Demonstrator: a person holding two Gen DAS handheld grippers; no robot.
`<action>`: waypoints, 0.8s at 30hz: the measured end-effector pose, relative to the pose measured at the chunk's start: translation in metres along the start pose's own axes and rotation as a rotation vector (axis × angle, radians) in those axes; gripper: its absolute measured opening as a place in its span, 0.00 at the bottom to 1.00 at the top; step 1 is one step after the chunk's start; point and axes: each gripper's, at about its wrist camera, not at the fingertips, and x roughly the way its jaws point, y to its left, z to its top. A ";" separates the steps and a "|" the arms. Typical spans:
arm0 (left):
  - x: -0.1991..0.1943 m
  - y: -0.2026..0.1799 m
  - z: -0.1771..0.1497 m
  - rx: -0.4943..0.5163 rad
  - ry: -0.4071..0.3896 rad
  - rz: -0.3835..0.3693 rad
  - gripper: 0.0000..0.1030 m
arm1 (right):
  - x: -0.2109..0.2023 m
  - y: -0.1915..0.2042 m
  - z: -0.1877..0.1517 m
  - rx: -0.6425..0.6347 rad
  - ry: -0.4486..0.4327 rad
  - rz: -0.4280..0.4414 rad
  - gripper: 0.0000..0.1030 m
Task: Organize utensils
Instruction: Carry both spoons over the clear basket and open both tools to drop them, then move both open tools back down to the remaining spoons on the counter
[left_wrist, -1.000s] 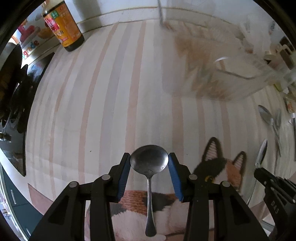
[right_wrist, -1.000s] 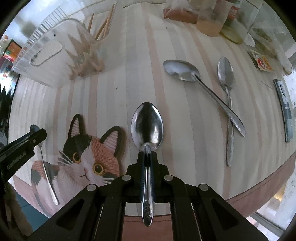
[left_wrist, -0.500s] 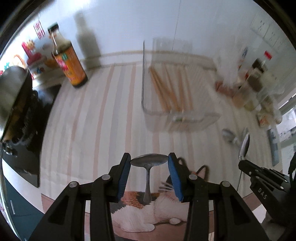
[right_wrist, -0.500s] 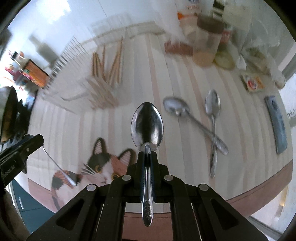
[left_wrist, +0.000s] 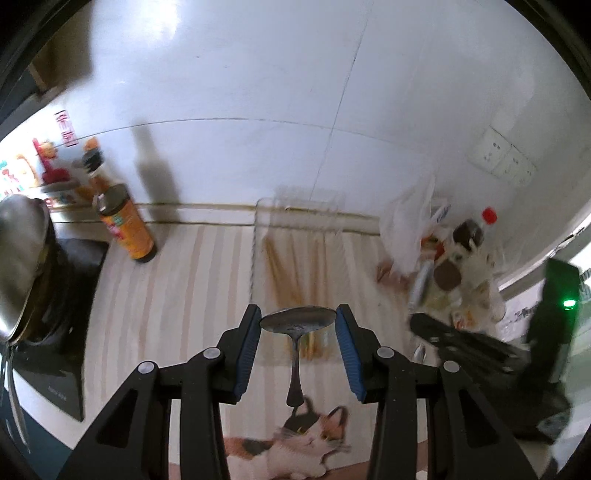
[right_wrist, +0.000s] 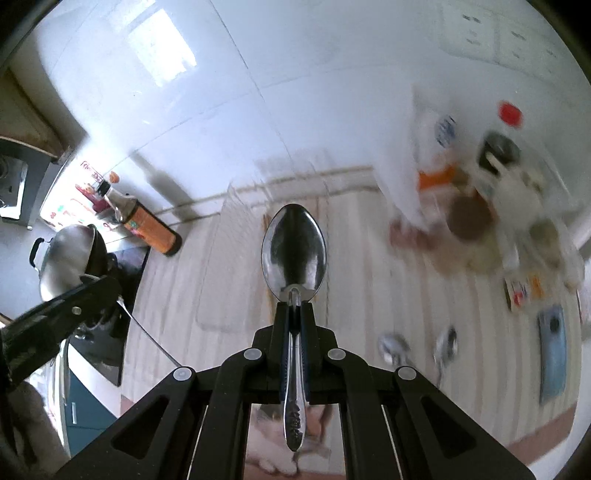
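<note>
Left gripper (left_wrist: 298, 321): blue pads clamped on the sides of a small round spoon (left_wrist: 297, 320), bowl wedged across between them at frame centre, handle hanging down toward the bottom of the frame. Spoon is off the counter.

Right gripper (right_wrist: 294, 299): jaws nearly together, pinched on the neck of an oval spoon (right_wrist: 294, 248). Bowl sticks out past the tips at centre frame, textured handle runs back between the fingers toward the bottom edge. Also off the counter.

Clear plastic bin (left_wrist: 295, 243) sits on the striped mat (left_wrist: 177, 295), centre of the left view just above the held spoon, back edge near the wall. Wooden chopsticks (left_wrist: 282, 273) lie inside it. In the right view the same bin is behind the oval spoon bowl, heavily blurred.

Two more spoons (right_wrist: 417, 347) lie on the mat at lower right of the right view, blurred, bowls just beside each other.

Orange-label bottle (left_wrist: 127, 229) stands at left near the wall. Metal pot (left_wrist: 18, 266) at far left edge. Clutter of jars and bags (left_wrist: 450, 258) at right, too blurred to itemise. Cat print (left_wrist: 295, 443) on the mat at bottom centre of the left view.
</note>
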 end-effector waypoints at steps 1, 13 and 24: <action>0.009 0.002 0.010 -0.004 0.019 -0.007 0.37 | 0.007 0.000 0.009 0.003 0.006 0.006 0.05; 0.143 0.014 0.061 -0.064 0.308 0.023 0.38 | 0.130 -0.004 0.065 0.015 0.177 -0.016 0.06; 0.110 0.024 0.051 -0.047 0.133 0.184 0.64 | 0.112 -0.045 0.054 0.107 0.147 -0.032 0.10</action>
